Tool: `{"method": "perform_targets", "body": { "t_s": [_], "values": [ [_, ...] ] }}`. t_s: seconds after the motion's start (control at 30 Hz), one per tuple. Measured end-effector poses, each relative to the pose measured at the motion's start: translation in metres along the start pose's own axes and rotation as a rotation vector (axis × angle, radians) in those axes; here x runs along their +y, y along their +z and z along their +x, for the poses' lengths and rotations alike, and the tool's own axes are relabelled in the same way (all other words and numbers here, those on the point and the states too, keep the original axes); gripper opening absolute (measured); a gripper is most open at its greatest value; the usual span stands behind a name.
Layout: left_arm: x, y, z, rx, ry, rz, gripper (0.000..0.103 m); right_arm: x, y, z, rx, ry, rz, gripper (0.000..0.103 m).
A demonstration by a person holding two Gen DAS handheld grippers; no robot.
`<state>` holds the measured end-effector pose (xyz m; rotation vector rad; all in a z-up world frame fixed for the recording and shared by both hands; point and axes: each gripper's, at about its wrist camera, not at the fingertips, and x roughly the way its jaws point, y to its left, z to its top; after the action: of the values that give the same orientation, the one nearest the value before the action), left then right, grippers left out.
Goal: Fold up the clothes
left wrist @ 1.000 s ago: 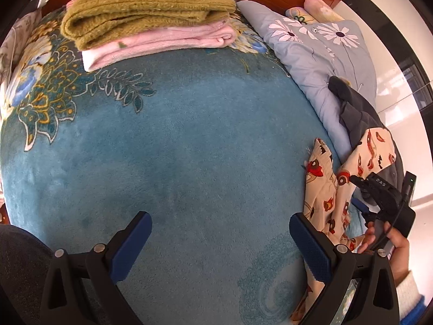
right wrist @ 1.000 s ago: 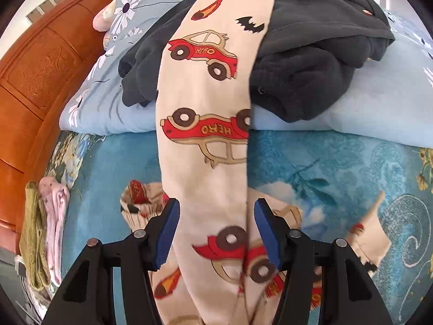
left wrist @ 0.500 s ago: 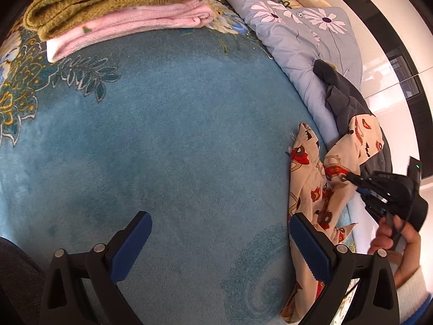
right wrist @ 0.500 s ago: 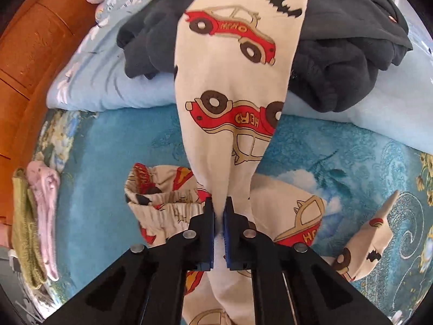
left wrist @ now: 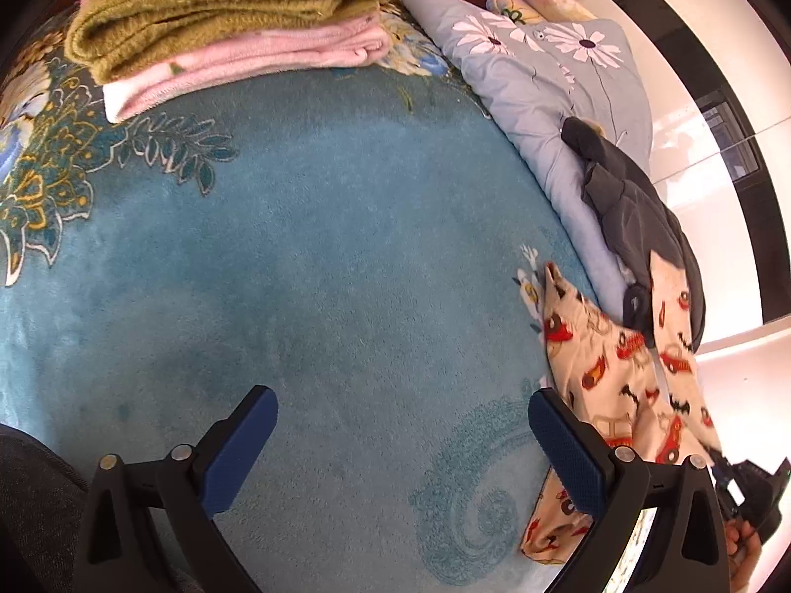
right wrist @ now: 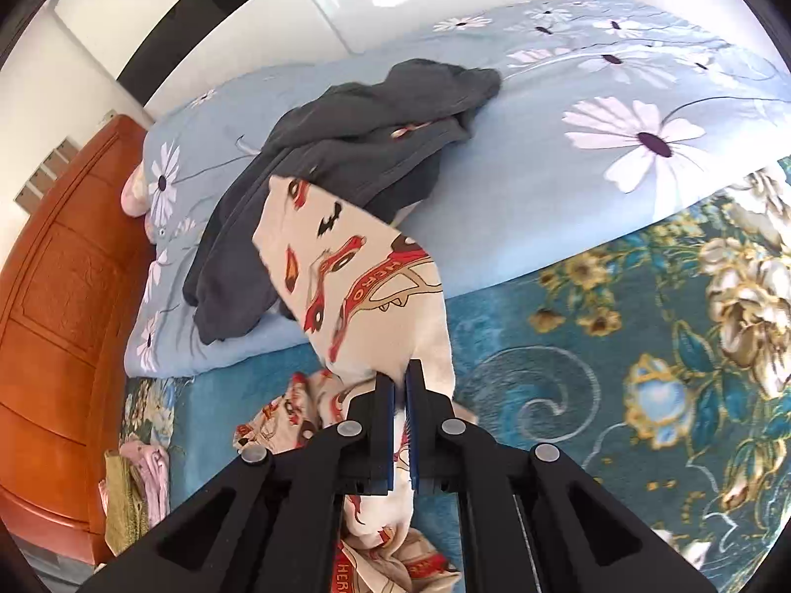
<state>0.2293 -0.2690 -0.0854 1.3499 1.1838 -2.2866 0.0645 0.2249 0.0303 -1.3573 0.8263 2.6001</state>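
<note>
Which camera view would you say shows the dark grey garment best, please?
The right wrist view: the dark grey garment lies crumpled on the floral quilt, nearly whole, with the car-print pants draped over its lower part. The left wrist view shows it small, stretched along the right edge.

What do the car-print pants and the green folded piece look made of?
Car-print pants: thin, smooth matte knit, probably cotton; they drape limply from the shut right gripper. Green folded piece: thick fuzzy knit or fleece, with visible raised nap.
</note>
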Motion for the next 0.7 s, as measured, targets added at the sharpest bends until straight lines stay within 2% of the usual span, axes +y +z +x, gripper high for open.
{"method": "perform_targets", "body": {
  "t_s": [0.17, 0.3, 0.4, 0.53, 0.63, 0.7],
  "values": [
    [0.002, -0.003, -0.021, -0.059, -0.004, -0.022, 0.103, -0.052, 0.016, -0.051, -0.071, -0.007, 0.016, 0.004],
    [-0.003, -0.009, -0.037, -0.084, -0.005, 0.007, 0.103, -0.096, 0.010, -0.081, -0.105, -0.022, 0.029, 0.004],
    [-0.007, -0.014, -0.045, -0.093, -0.011, 0.014, 0.103, -0.143, -0.008, -0.081, -0.075, -0.093, 0.075, 0.004],
    [-0.014, -0.019, -0.051, -0.101, -0.012, 0.029, 0.103, -0.212, -0.045, -0.063, 0.026, -0.151, 0.218, 0.004],
    [-0.025, -0.027, -0.053, -0.087, -0.008, 0.059, 0.103, -0.238, -0.063, -0.056, 0.074, -0.214, 0.241, 0.004],
    [-0.033, -0.033, -0.054, -0.076, -0.006, 0.083, 0.103, -0.252, -0.066, -0.057, 0.082, -0.251, 0.271, 0.012]
  ]
}}
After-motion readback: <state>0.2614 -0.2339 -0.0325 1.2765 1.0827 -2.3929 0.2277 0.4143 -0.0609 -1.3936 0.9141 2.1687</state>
